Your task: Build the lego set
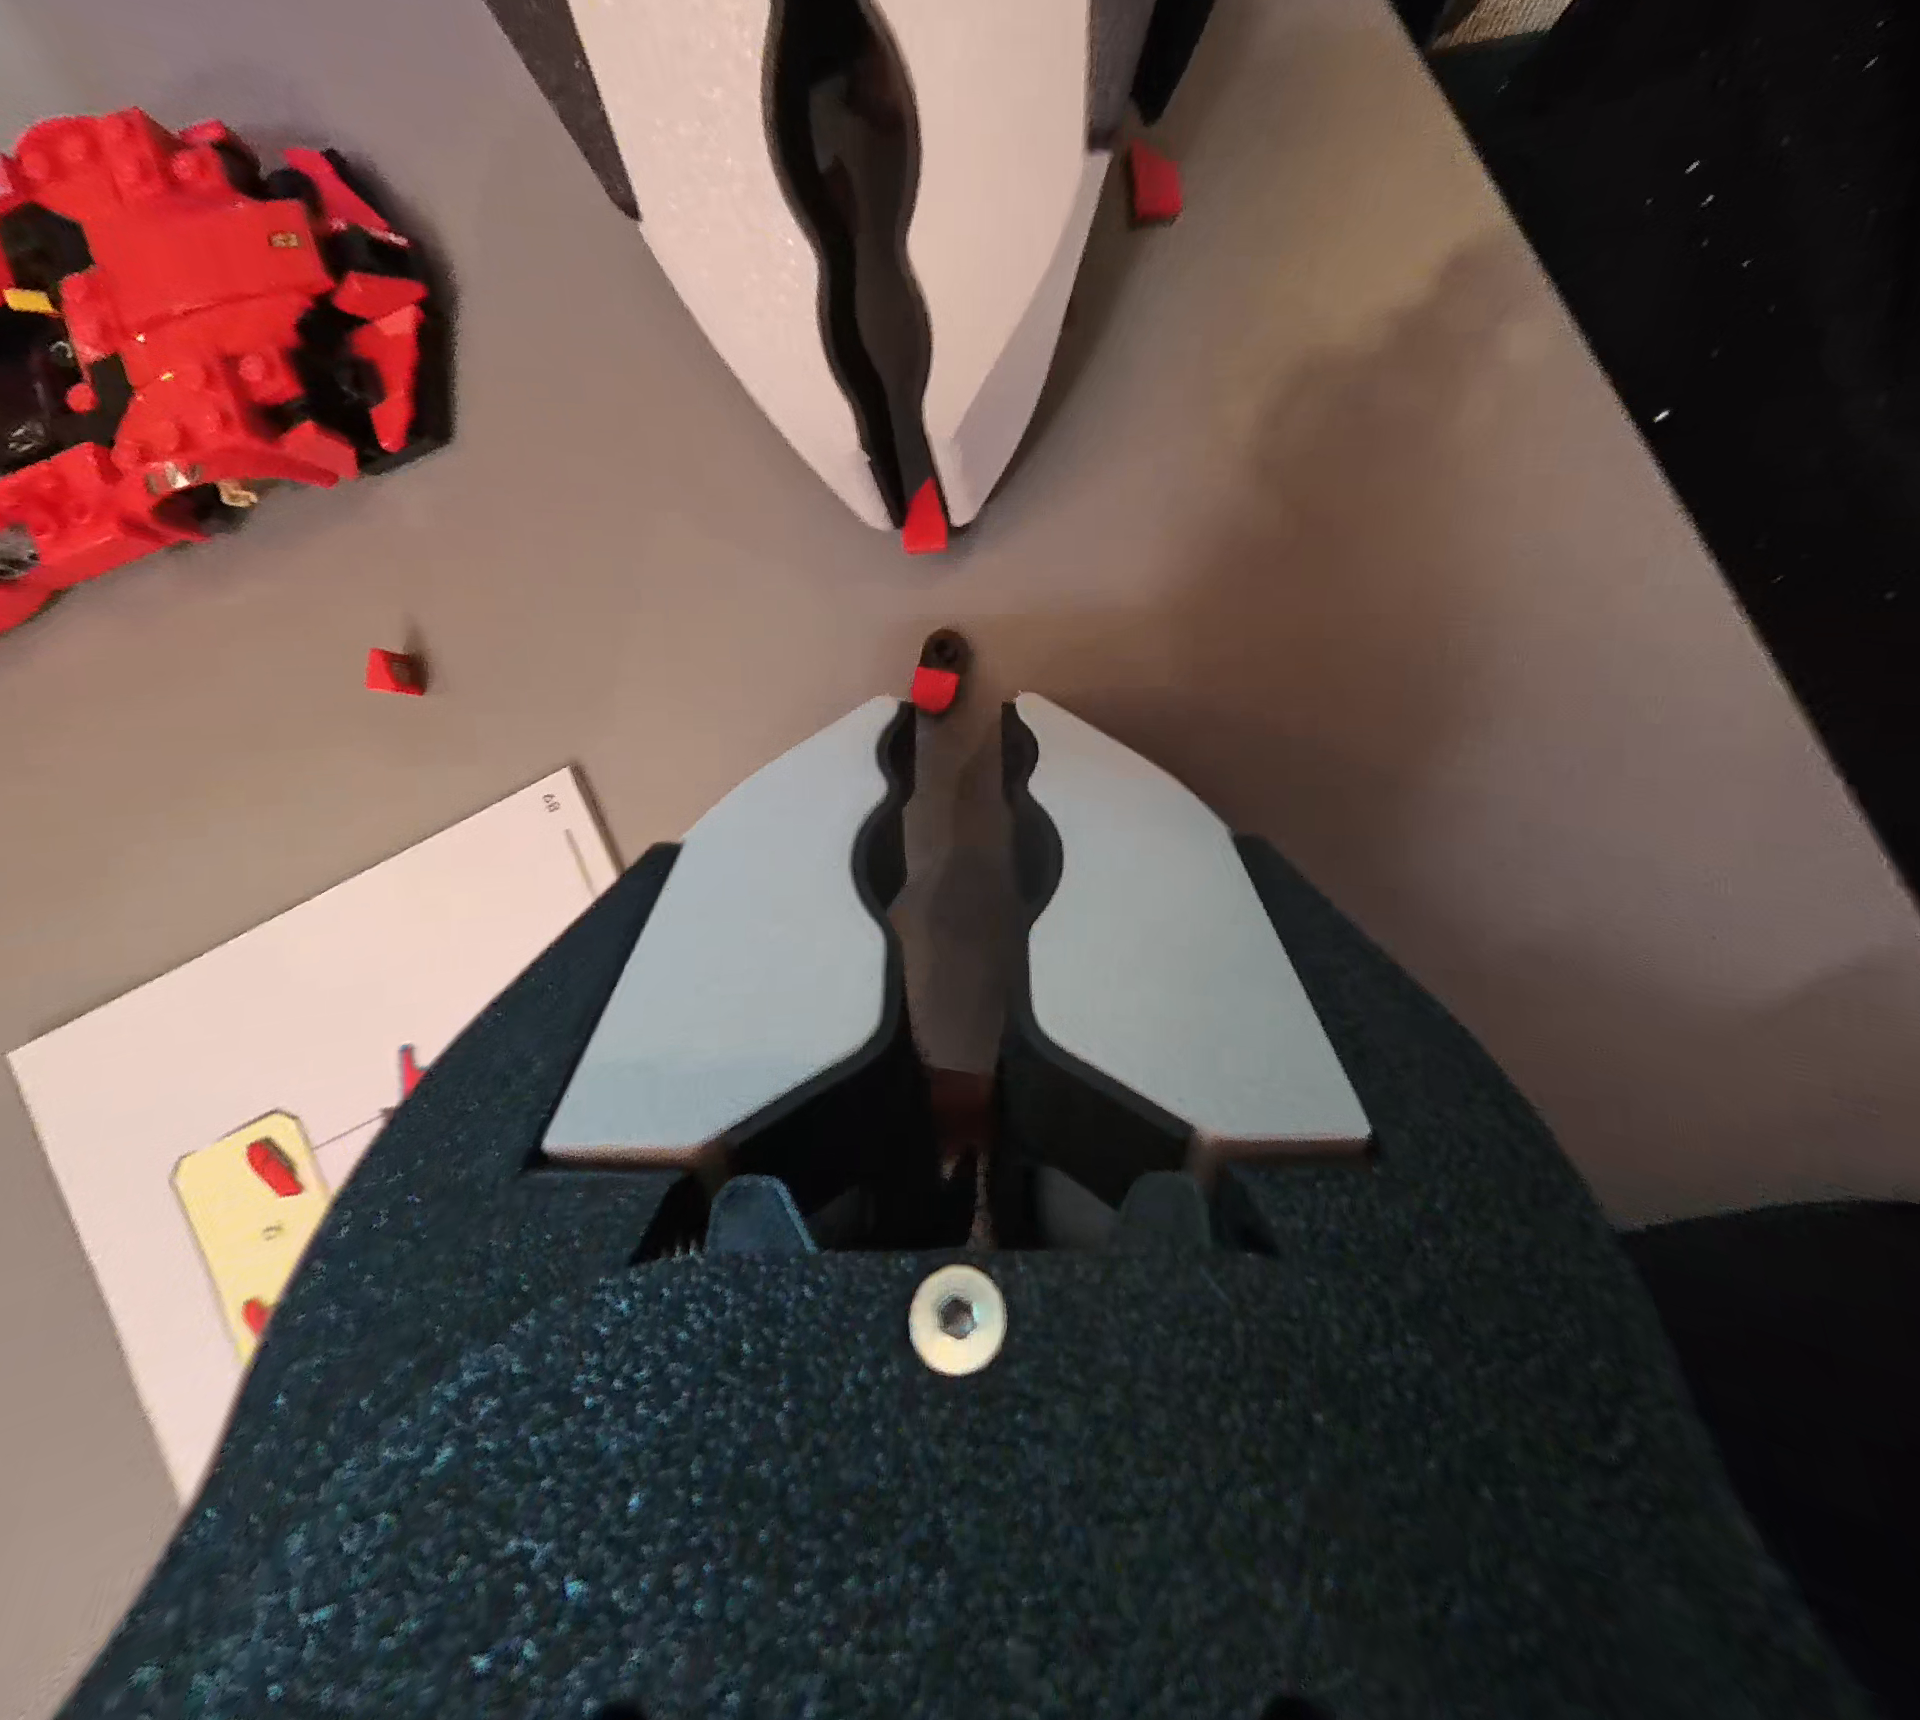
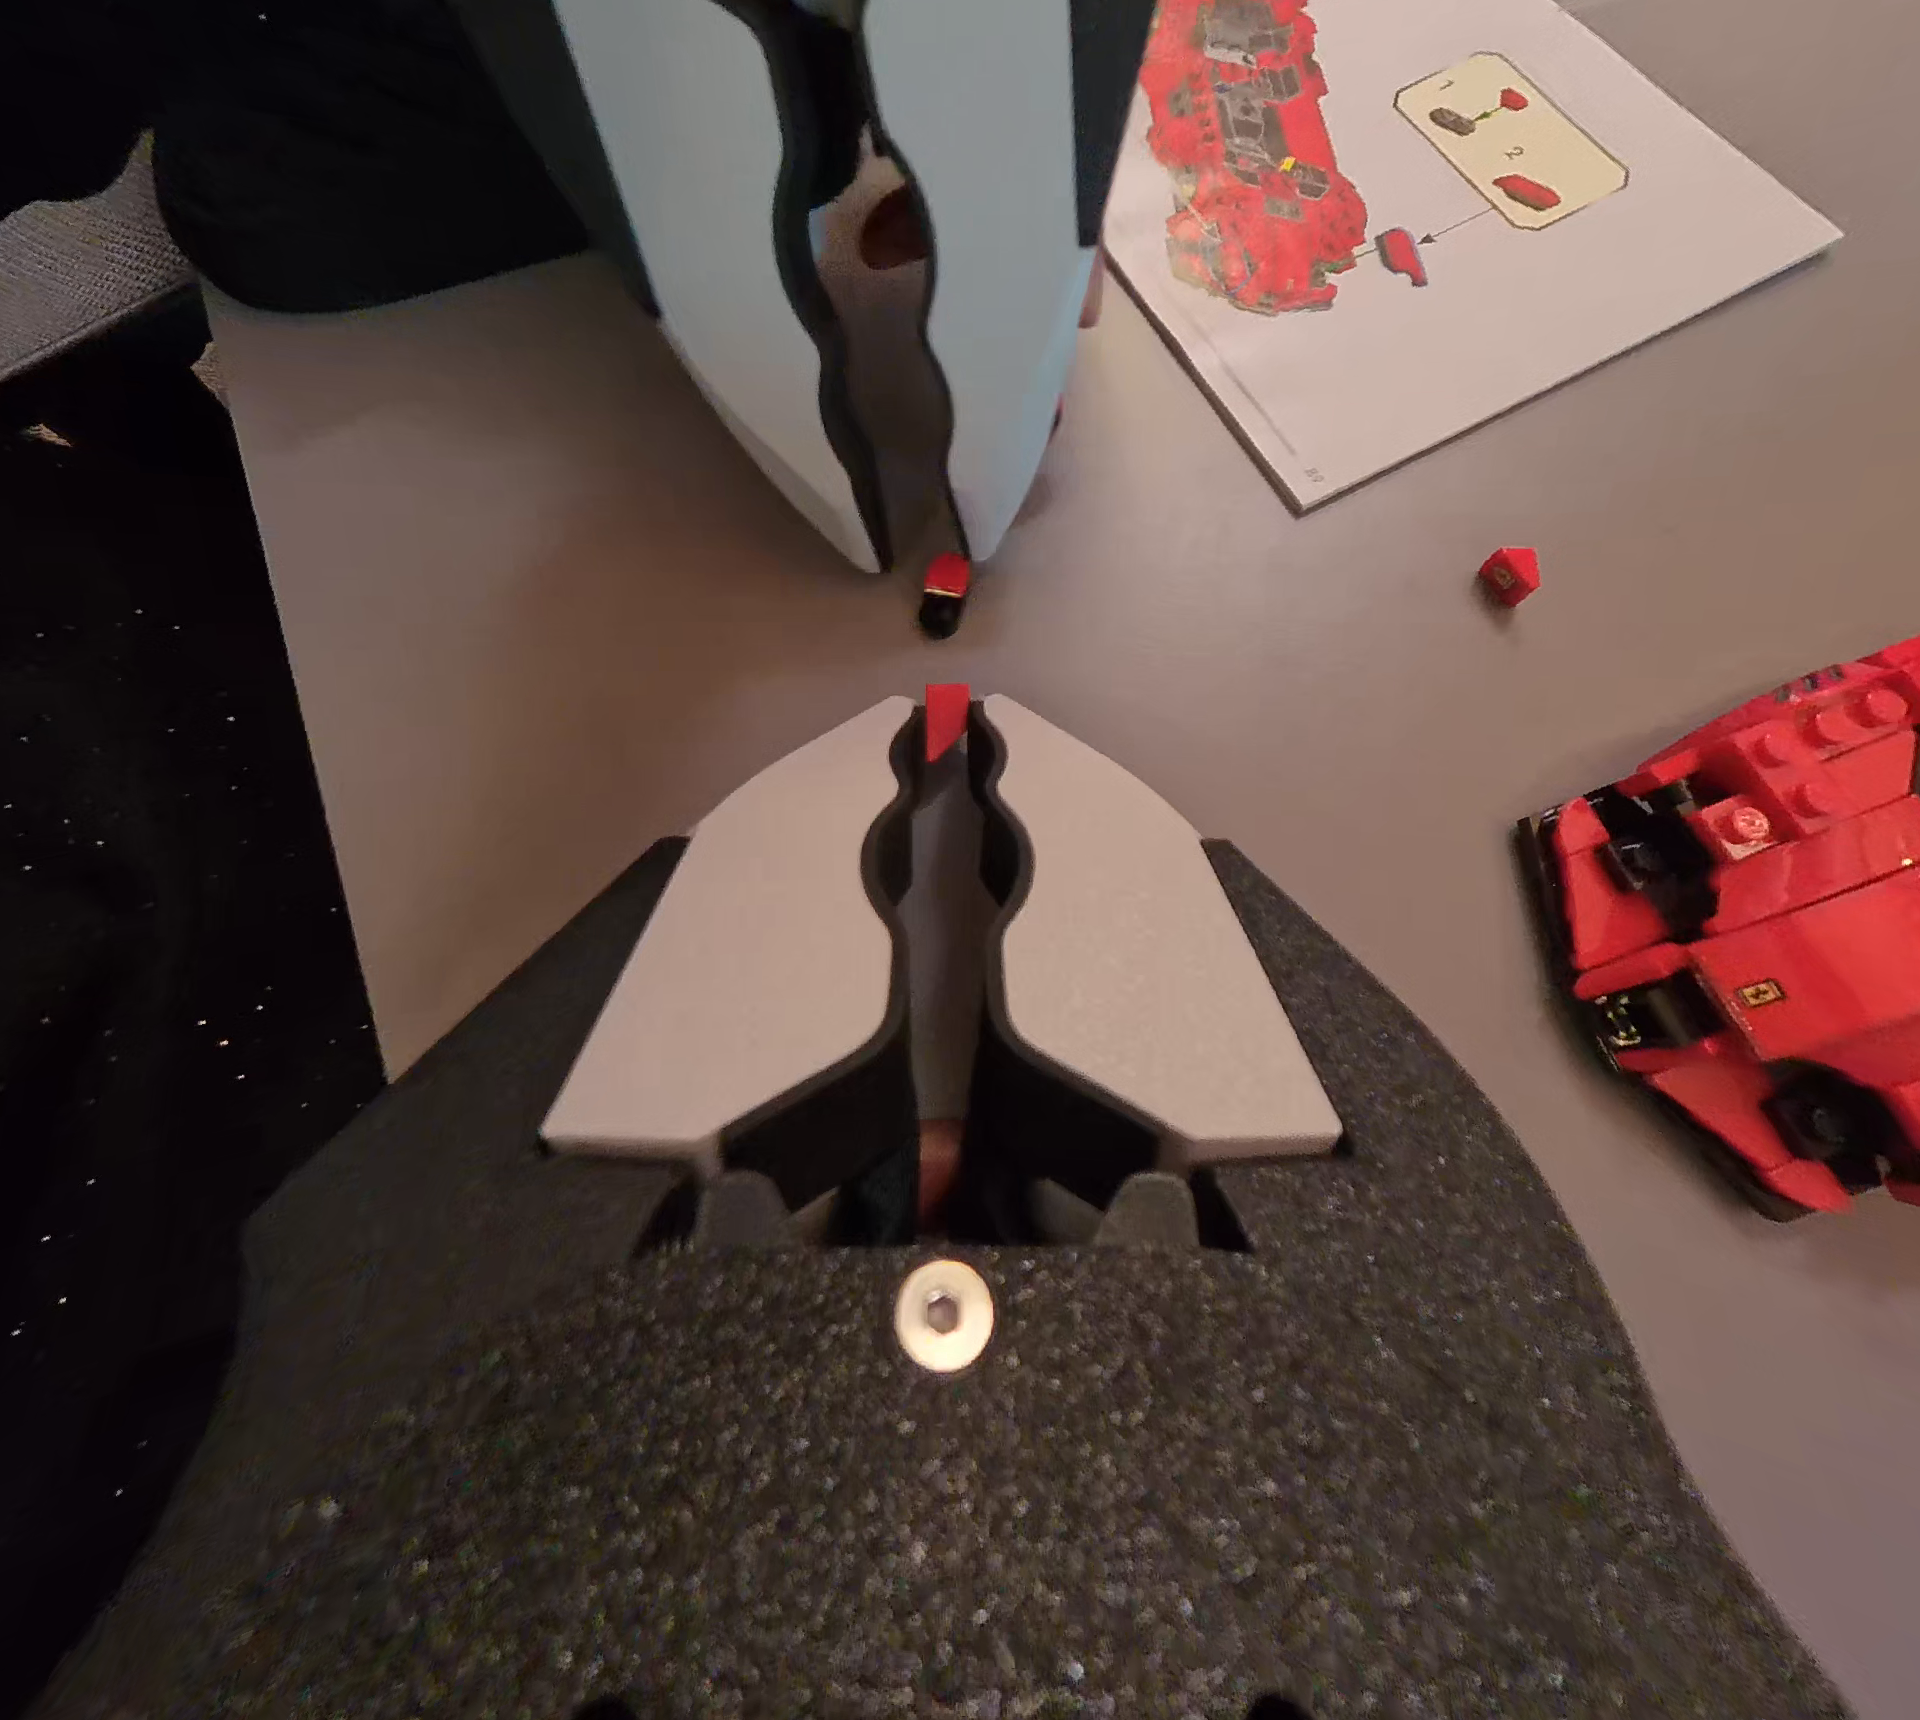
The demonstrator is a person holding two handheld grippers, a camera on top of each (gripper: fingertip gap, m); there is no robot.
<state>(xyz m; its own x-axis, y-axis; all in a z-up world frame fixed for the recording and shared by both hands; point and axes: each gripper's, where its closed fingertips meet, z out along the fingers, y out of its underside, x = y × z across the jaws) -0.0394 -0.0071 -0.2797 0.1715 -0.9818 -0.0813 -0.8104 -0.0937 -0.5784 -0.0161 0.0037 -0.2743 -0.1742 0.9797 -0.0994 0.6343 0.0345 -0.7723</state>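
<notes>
On table: red car largely built. Right gripper pinches red slope; left gripper nips red-and-black piece, unjoined.

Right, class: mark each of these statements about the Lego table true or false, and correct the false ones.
1. The right gripper is shut on a red sloped piece. True.
2. The red car stands on the instruction booklet. False: it stands on the grey table, apart from the booklet.
3. A loose red brick lies on the table between booklet and car. True.
4. The red-and-black piece at the tip of the left gripper is already joined to the red sloped piece. False: a gap separates them.
</notes>
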